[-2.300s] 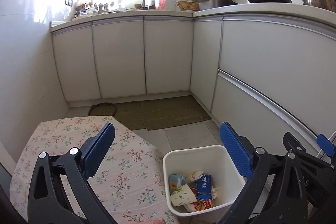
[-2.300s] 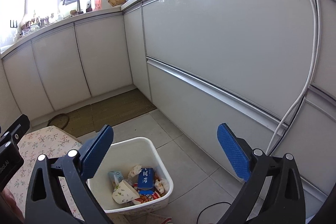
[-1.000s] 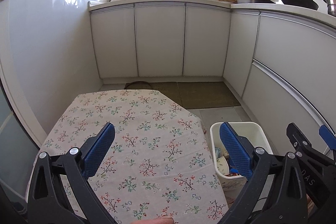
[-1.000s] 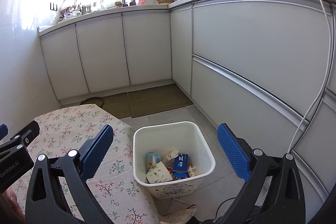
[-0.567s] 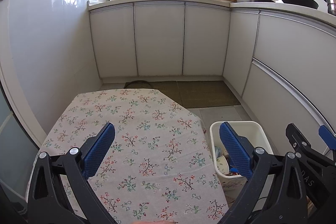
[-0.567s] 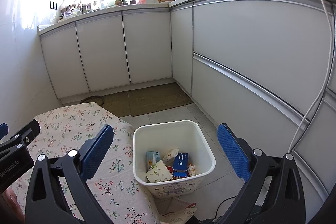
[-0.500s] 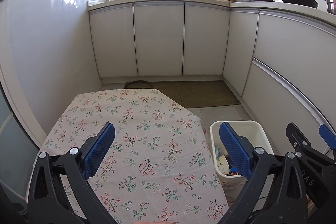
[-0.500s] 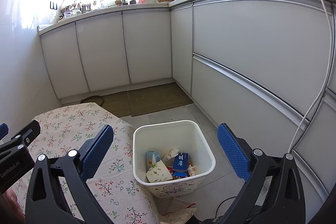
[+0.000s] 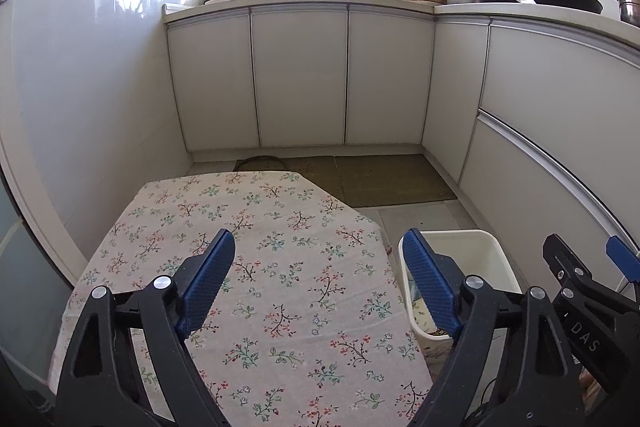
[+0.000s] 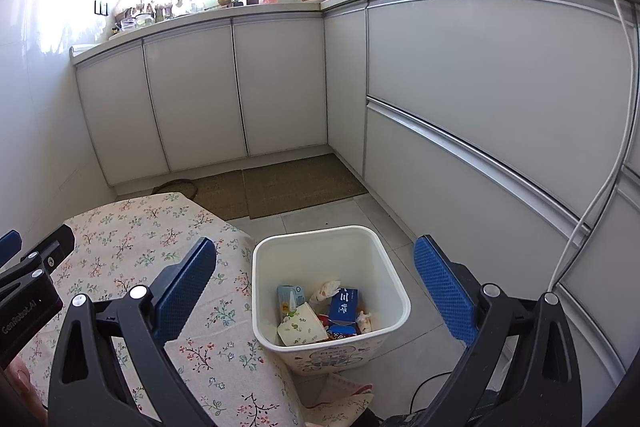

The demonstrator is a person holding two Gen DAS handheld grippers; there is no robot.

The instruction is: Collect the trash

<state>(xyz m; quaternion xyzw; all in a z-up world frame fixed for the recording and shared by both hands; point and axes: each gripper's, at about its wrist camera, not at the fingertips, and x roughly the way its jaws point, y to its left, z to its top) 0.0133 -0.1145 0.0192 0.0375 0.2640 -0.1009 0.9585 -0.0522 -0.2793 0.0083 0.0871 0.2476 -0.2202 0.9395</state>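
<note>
A white trash bin (image 10: pixel 362 257) stands on the tiled floor beside a table under a floral cloth (image 10: pixel 140 239). Several pieces of trash (image 10: pixel 320 311) lie inside it: a blue packet, crumpled tissue, a paper cup. My right gripper (image 10: pixel 316 246) hangs open above the bin's near side, with nothing between its fingers. My left gripper (image 9: pixel 318 239) hovers over the floral cloth (image 9: pixel 260 211); its jaws are closing and nothing is between them. In the left wrist view the bin (image 9: pixel 480 255) sits at the right, partly behind a blue fingertip.
White kitchen cabinets (image 9: pixel 300 79) wrap the back and right. Brown floor mats (image 10: pixel 296 183) lie in front of them. A white cord (image 10: pixel 600 195) hangs down the right cabinet front. A black cable (image 10: pixel 428 387) lies on the floor near the bin.
The left gripper's blue fingers have drawn closer together. Since the earliest frames both views swung left, from the bin towards the table. Over the last second neither hand has shifted.
</note>
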